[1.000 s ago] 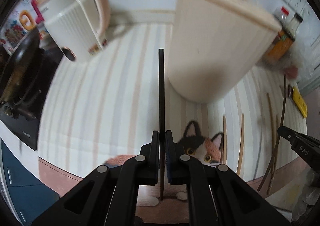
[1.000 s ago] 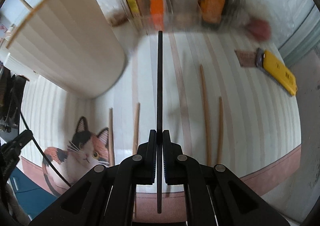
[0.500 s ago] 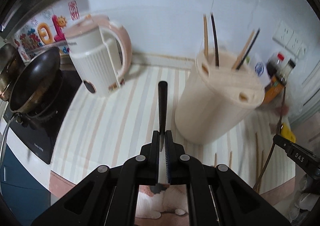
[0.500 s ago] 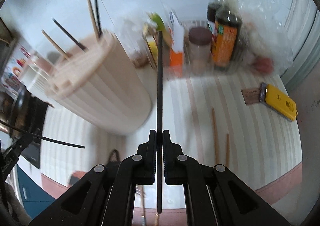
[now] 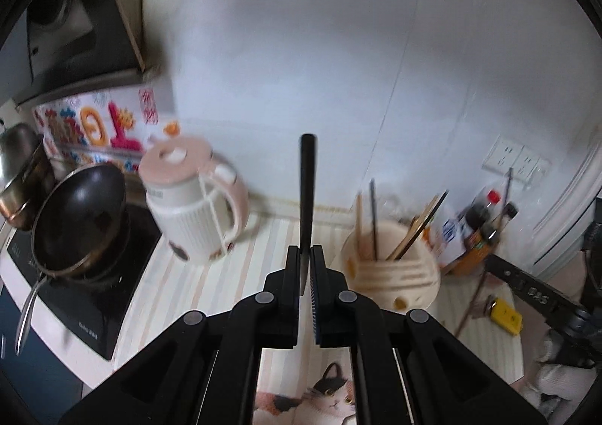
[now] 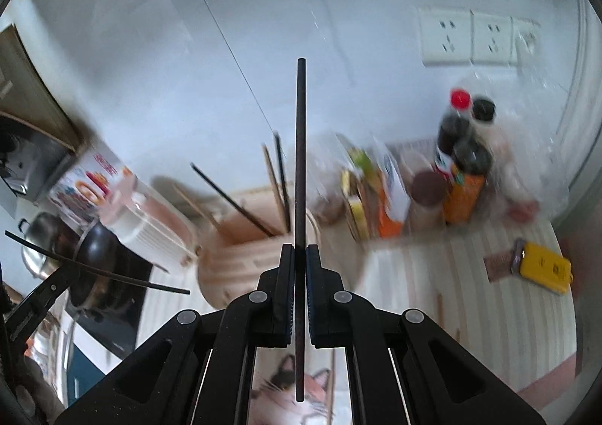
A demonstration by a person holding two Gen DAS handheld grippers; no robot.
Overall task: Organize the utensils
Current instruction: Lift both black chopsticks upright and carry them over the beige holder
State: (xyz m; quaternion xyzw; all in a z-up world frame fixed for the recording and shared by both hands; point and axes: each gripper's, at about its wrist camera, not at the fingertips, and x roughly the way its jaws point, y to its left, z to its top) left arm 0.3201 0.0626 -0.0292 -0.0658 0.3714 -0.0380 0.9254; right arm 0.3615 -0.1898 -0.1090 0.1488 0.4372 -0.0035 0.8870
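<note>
Striped worktop (image 5: 210, 286) is dropping away below compared with a second ago; both views are now taking in the white wall. Left tongs (image 5: 305, 267) are clenching one black chopstick (image 5: 306, 199), right tongs (image 6: 297, 274) another black chopstick (image 6: 300, 176), both now lifted above the beige holder (image 5: 391, 274). Judging by this, insertion is coming next; wooden chopsticks (image 6: 439, 306) are lying loose.

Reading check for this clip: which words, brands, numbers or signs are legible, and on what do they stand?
"DAS", seen upside down: on the right gripper in the left wrist view.
Small white print on the cooktop: too blurred to read.
Red and orange characters on the panel behind the stove: too blurred.
Labels on the bottles and cartons: too blurred.
Yellow box: print too small.
</note>
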